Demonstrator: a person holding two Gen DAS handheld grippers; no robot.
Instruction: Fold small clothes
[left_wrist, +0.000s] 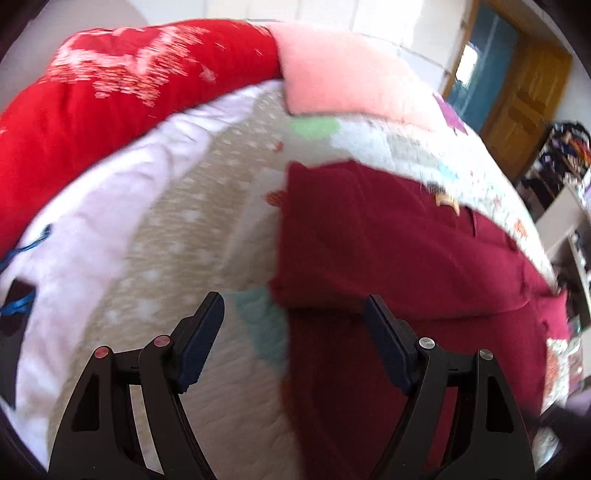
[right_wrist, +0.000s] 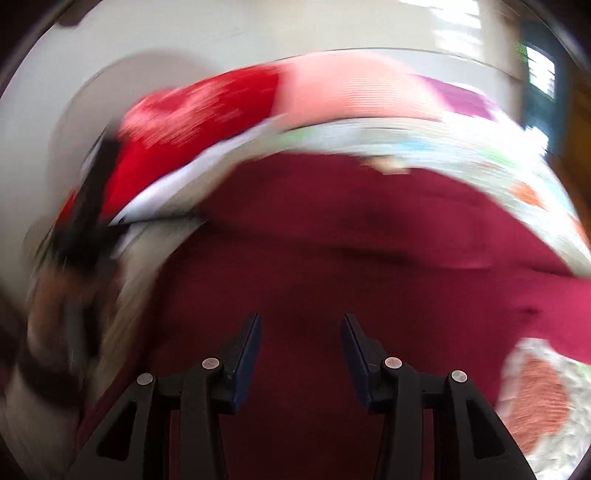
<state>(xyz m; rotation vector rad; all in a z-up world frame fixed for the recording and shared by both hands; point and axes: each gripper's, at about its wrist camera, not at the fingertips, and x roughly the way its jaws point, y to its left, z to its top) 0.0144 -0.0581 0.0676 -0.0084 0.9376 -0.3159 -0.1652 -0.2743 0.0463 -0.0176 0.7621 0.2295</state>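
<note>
A folded dark-red cloth garment (left_wrist: 388, 240) lies on a patchwork quilted bedspread (left_wrist: 207, 221), before a red patterned pillow (left_wrist: 110, 99) at left and a pink soft pillow (left_wrist: 340, 74) at right. A wooden door (left_wrist: 524, 96) stands behind the bed, far right.

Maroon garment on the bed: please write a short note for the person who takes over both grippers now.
Left gripper: jaws open, empty, above the left edge of the maroon garment.
Right gripper: jaws open, empty, over the middle of the garment.
The garment lies on the patterned quilt; a fold line crosses it, so it looks partly folded.
Red pillow and pink pillow lie behind.
Left: finish folding. The right view is blurred.
</note>
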